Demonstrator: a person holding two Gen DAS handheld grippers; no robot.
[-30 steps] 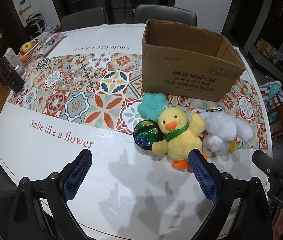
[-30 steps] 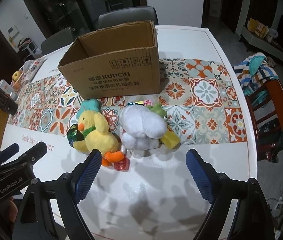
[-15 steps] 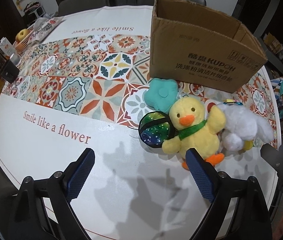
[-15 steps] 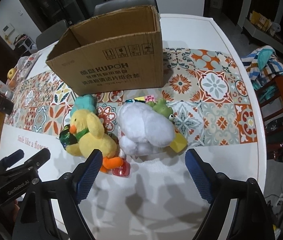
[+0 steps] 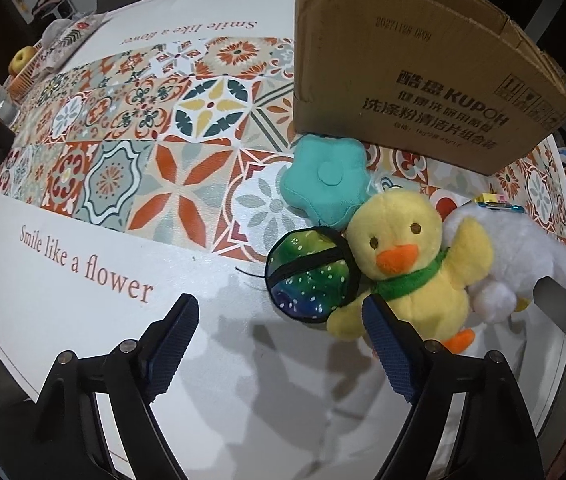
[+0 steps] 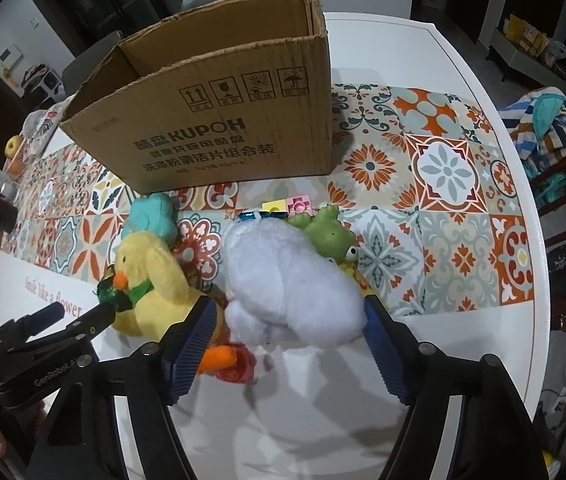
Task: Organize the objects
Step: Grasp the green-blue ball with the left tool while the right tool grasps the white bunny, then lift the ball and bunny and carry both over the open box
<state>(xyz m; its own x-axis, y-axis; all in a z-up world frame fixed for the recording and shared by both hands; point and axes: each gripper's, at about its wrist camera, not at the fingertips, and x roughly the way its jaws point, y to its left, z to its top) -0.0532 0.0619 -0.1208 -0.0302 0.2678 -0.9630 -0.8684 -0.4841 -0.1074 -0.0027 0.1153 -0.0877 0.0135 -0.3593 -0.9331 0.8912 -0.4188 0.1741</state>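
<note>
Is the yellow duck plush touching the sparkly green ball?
Touching. The left wrist view shows the yellow duck plush pressed against the sparkly green ball, no gap.

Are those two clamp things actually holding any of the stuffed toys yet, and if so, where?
No, nothing is held. The left gripper, jaws just closing, is near the sparkly ball. The right gripper straddles the white plush; its pads are not pressing.

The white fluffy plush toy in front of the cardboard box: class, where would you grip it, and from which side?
Grip the white fluffy plush toy across its rounded body, coming from above. The right gripper, whose jaws have just been closing, already straddles it; the yellow plush duck and green frog toy crowd its sides.
</note>
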